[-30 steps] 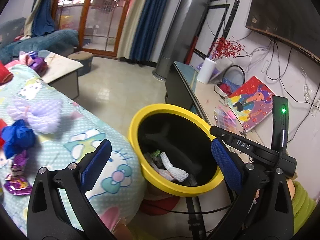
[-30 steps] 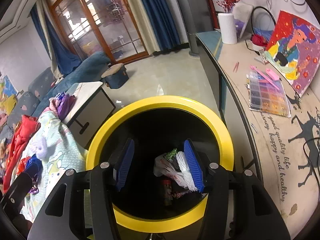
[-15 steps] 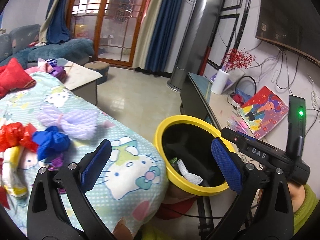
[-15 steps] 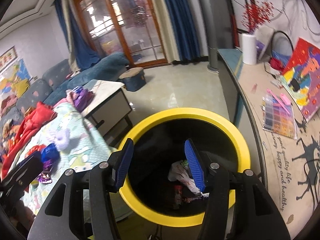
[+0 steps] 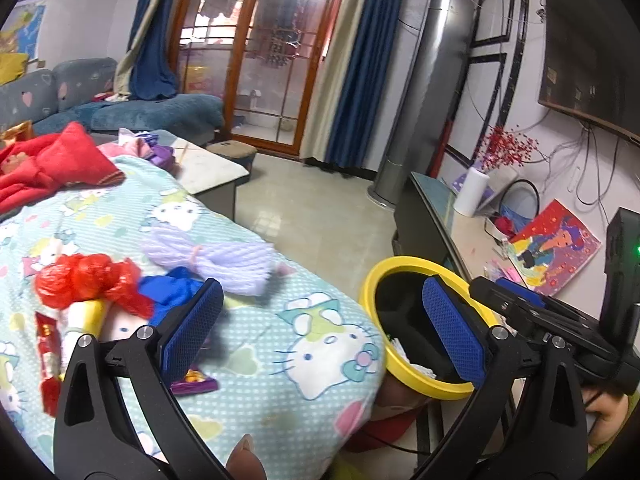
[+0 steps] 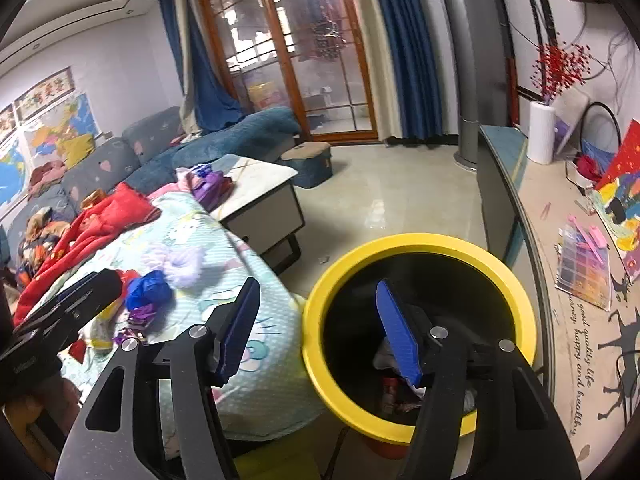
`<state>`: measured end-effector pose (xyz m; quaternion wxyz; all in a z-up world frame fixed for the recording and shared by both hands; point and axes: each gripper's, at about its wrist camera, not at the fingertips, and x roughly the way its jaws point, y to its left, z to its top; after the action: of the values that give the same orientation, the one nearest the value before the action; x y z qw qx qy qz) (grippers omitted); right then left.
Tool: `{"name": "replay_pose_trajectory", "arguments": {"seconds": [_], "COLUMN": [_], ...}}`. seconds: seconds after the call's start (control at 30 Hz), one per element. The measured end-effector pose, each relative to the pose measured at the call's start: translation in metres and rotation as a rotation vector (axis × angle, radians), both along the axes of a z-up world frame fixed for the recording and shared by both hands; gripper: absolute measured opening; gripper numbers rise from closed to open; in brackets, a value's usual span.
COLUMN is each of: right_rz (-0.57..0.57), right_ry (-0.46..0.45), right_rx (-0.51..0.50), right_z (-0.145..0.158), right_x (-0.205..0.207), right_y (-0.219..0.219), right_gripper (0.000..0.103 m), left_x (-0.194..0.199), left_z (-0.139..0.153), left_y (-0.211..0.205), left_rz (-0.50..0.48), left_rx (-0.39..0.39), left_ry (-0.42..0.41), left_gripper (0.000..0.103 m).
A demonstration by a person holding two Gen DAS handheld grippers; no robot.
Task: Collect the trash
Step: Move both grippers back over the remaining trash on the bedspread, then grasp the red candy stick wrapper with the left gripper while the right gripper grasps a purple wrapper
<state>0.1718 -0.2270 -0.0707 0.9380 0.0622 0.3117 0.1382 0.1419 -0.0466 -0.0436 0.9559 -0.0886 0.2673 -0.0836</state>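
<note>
A black bin with a yellow rim (image 6: 420, 240) (image 5: 404, 270) stands beside the cloth-covered table and holds wrappers and white trash (image 6: 386, 356). On the Hello Kitty cloth (image 5: 280, 340) lie a red plastic bag (image 5: 80, 280), a blue bag (image 5: 168, 292) (image 6: 148, 286), a lilac net (image 5: 216, 256) (image 6: 180, 260), a purple wrapper (image 5: 194, 380) and a red packet (image 5: 48, 344). My left gripper (image 5: 324, 330) is open and empty over the table's edge. My right gripper (image 6: 320, 330) is open and empty at the bin's left rim.
A long TV counter (image 6: 560, 240) with a painting (image 5: 556, 248), bead box (image 6: 586, 276) and white vase (image 6: 540, 132) runs along the right. A low coffee table (image 6: 256, 188) and sofa (image 6: 132, 148) sit behind. Red clothing (image 5: 52, 164) lies on the table's far end.
Both grippers have pulled up and to the left, away from the bin's mouth toward the table. The trash on the cloth has come into view. Both stayed open and empty.
</note>
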Motion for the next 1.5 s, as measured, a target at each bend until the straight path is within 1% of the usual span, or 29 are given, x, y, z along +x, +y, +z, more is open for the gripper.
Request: {"name": "replay_pose_trajectory", "arguments": {"seconds": [0.1,0.2,0.53,0.83,1.0,1.23,1.5], "right_rz": [0.032,0.06,0.14,0.231,0.271,0.318,0.351], "right_ry": [-0.007,-0.011,-0.021,-0.02,0.008,0.035,0.081], "right_rx": [-0.008,-0.008,-0.014,-0.035,-0.03,-0.034,-0.035], "right_z": [0.002,0.004,0.015,0.021,0.02,0.016,0.001], "right_x": [-0.002,-0.004,-0.006,-0.011,-0.01,-0.008,-0.002], "right_y": [0.011,0.02,0.052,0.094,0.116,0.144,0.172], "right_gripper": [0.059,0.062,0.063,0.063,0.063,0.063,0.063], "left_x": [-0.004,-0.007,-0.021,-0.032,-0.039,-0.046,-0.048], "left_z": [0.001,0.002,0.01,0.011,0.013,0.01,0.0], "left_y": [0.011,0.023,0.06,0.102,0.125,0.151,0.174], "left_rz": [0.038,0.071,0.191,0.31,0.369,0.431,0.489], "left_rx": [-0.001,-0.004,-0.018,-0.037,-0.059,-0.081,-0.085], "left_ry": [-0.01,-0.02,-0.046,-0.032,-0.036,-0.016,0.028], "left_gripper": [0.092,0.092,0.092,0.092,0.092,0.092,0.092]}}
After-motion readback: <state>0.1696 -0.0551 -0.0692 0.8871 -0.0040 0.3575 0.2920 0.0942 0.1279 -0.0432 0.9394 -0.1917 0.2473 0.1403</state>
